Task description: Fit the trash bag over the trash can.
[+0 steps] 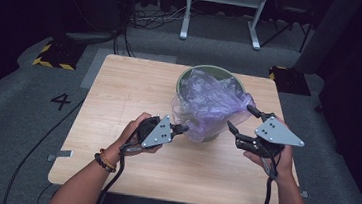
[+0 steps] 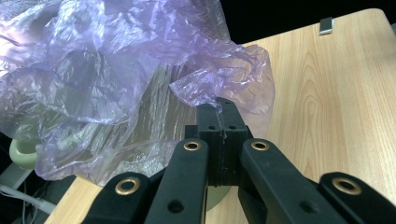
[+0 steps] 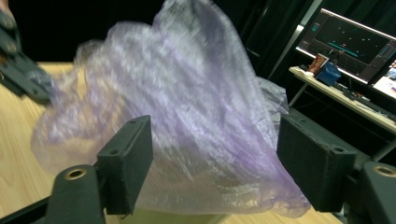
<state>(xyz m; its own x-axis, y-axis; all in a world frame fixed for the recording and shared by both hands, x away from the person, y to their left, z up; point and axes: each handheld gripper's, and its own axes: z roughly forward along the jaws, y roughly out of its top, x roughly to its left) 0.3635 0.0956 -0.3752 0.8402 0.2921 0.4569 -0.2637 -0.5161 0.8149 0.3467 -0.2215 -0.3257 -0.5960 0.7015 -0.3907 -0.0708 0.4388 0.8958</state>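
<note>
L gripper point(image 1: 182, 129) clamps purple bag point(image 1: 208, 107) edge over bin point(image 1: 186, 77); R gripper point(image 1: 244, 120) wide, just beside bag

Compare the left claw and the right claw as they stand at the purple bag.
The left claw has its jaws shut together, pinching the purple bag's edge; the right claw has its jaws wide apart, with film between them but not pressed. In the high view, the left claw sits at the bag's left side, the right claw at its right. Both are black, hand-held, and aimed at the bag over the green bin.
</note>
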